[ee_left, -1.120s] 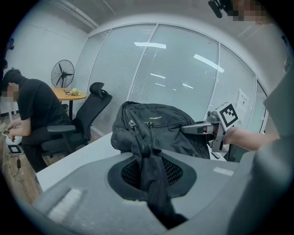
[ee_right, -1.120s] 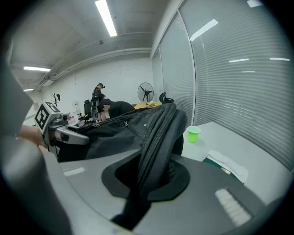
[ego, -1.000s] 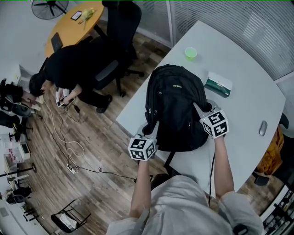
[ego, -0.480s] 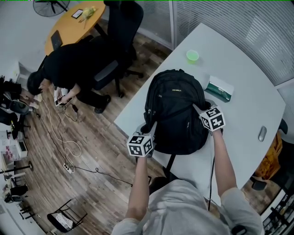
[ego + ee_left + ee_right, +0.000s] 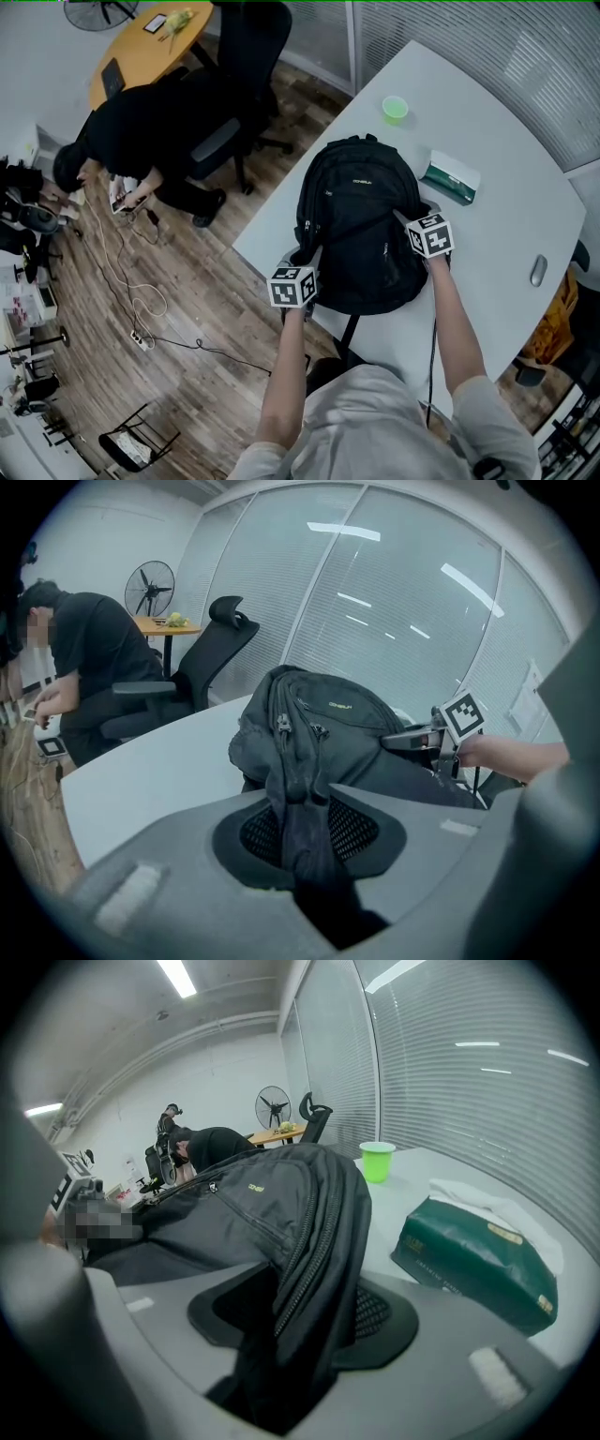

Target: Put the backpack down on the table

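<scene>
The black backpack (image 5: 356, 216) lies on the white table (image 5: 497, 169), near its left edge. My left gripper (image 5: 307, 258) is at the pack's near left side and my right gripper (image 5: 403, 222) at its right side. In the left gripper view a fold of the backpack (image 5: 328, 724) runs between the jaws of the left gripper (image 5: 305, 822), which are opening, with pad showing on both sides of the fold. In the right gripper view a zippered edge of the backpack (image 5: 253, 1208) hangs between the opening jaws of the right gripper (image 5: 300, 1312), with a gap beside it.
A green cup (image 5: 395, 108) stands at the table's far end. A green tissue pack (image 5: 452, 178) lies just right of the backpack, and a mouse (image 5: 538, 270) near the right edge. On the floor to the left are a crouching person (image 5: 131, 141), an office chair (image 5: 234, 84) and cables.
Both grippers have sunk and shifted slightly forward with the backpack. The pack has settled lower and flatter onto the table.
</scene>
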A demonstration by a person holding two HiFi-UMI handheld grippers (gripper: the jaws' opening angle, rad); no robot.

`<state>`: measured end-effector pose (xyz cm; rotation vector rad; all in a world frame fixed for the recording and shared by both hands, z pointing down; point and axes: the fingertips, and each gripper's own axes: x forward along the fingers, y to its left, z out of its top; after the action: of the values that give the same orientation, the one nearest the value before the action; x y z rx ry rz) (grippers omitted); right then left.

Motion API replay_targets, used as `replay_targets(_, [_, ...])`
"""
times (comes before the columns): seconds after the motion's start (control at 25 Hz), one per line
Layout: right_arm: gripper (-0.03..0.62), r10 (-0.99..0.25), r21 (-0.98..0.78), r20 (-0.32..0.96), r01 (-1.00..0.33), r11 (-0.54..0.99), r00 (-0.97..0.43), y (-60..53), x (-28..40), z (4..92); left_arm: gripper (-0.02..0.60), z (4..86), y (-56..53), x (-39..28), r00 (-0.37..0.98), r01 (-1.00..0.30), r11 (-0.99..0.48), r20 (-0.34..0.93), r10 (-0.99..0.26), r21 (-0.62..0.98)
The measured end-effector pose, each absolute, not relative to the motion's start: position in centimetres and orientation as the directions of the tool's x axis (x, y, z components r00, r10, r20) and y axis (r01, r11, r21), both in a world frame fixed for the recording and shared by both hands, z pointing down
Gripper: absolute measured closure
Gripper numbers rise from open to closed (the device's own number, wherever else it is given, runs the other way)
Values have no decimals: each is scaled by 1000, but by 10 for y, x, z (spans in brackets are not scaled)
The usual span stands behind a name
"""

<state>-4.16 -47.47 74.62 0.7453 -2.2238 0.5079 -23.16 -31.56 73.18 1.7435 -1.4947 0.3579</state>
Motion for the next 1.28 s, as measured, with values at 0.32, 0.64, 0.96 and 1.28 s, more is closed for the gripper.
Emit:
replay_targets(0.32, [347,-366,-104,777,-678,728,-512,-478,-41,773,454,757,-317,-233,211,-957,26,751,-626,290])
replay_targets(0.64, [336,-373,-143,760,-697,703,-532,-480,-41,782,443,765,-320,-233,174,-970,28,774,-609,240])
replay_targets(0.96, [328,-351,-178,761,-696,696,-546,-483,-39,782,428,765,-324,-235,186,-961,48,766,-615,272])
replay_targets(1.28, [322,-383,-116,767,-698,706,-515,-469,-27,746,350,749,-307,-243,223,-964,-17,770,-598,266])
